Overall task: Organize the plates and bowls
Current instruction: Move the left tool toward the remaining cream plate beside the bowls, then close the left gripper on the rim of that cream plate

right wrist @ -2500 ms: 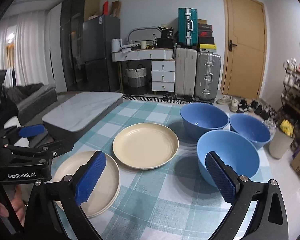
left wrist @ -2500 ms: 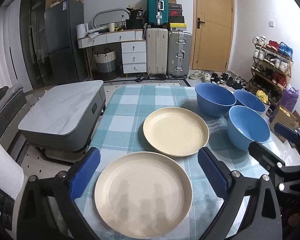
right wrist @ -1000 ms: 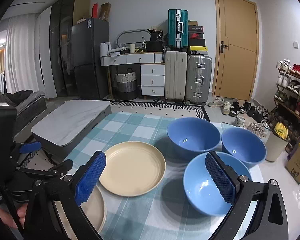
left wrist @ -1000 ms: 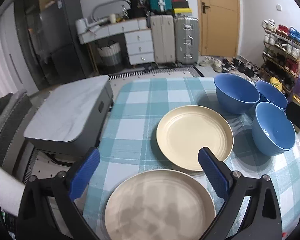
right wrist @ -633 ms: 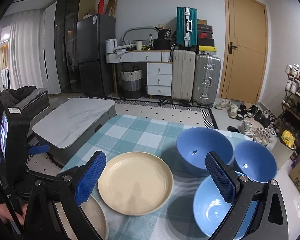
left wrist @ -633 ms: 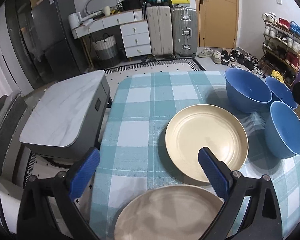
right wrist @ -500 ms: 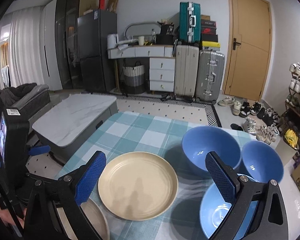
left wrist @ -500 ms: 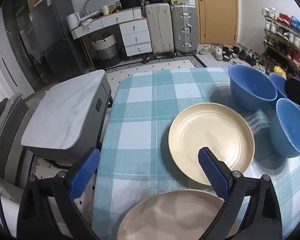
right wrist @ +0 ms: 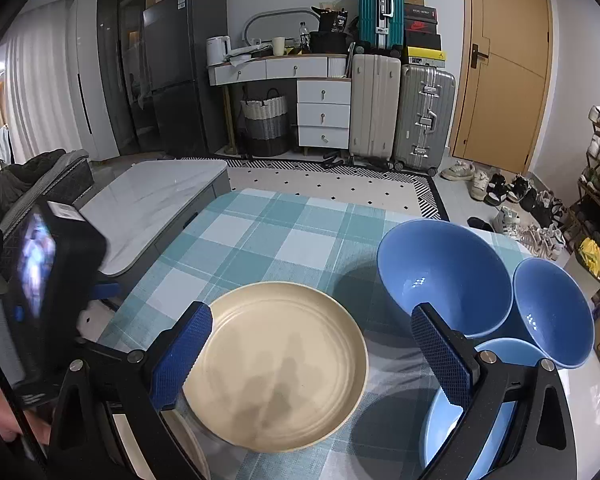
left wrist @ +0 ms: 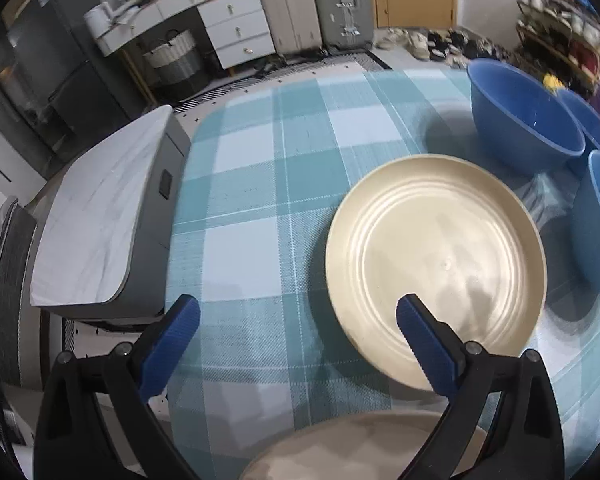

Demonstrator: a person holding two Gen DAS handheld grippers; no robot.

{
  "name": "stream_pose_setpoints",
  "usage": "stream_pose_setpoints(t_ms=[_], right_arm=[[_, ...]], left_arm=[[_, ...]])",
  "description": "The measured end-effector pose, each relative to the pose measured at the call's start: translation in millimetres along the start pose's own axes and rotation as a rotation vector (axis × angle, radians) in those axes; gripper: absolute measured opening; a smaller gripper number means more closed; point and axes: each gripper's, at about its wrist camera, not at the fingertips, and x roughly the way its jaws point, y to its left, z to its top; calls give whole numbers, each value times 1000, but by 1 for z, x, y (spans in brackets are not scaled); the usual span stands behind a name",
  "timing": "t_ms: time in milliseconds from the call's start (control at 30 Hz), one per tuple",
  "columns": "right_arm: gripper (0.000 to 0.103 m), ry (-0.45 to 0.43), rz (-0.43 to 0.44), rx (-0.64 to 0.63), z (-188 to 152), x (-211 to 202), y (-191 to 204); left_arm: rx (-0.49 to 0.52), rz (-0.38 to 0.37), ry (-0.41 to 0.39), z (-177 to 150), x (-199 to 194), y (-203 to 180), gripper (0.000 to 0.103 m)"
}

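Looking along the left tongs (left wrist: 298, 330): jaws wide apart, holding nothing. A near plate (left wrist: 360, 448) is cut off by the bottom edge below them; its outline is blurred. The cream ridged plate (left wrist: 436, 256) lies ahead-right on the checked worktop (left wrist: 260, 184), partly behind the right finger.

Right-wrist view: right tongs (right wrist: 312, 350) spread wide, empty. The same plate sits between the fingers. Three blue bowls (right wrist: 444, 276) cluster ahead-right, the nearest mostly hidden behind the right finger.

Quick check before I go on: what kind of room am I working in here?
Most likely a small apartment's living area: suitcases stacked by the door, a fridge, a shoe rack, and a checked-cloth table with plates and bowls.
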Motion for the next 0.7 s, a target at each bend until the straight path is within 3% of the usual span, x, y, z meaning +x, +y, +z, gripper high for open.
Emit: stream_pose_setpoints(t_ms=[167,333,533,567,667,700], right_arm=[[101,17,2,-10,-2,5,1],[101,44,0,-39,-3,13,5],[101,74,3,-45,-6,22,10],[101,77,3,-46,-6,24,10],[101,91,3,-46,-7,28,12],[101,93,4,-45,-7,29,12]], left_arm=[[-7,-88,37,6,15,0,99],[15,-98,46,8,24,-2,98],[5,-152,80,12,35,0,88],[2,-162,86,12,37,1,85],[-7,-188,129,12,45,4,52],[-15,-202,145,12,49,6,51]])
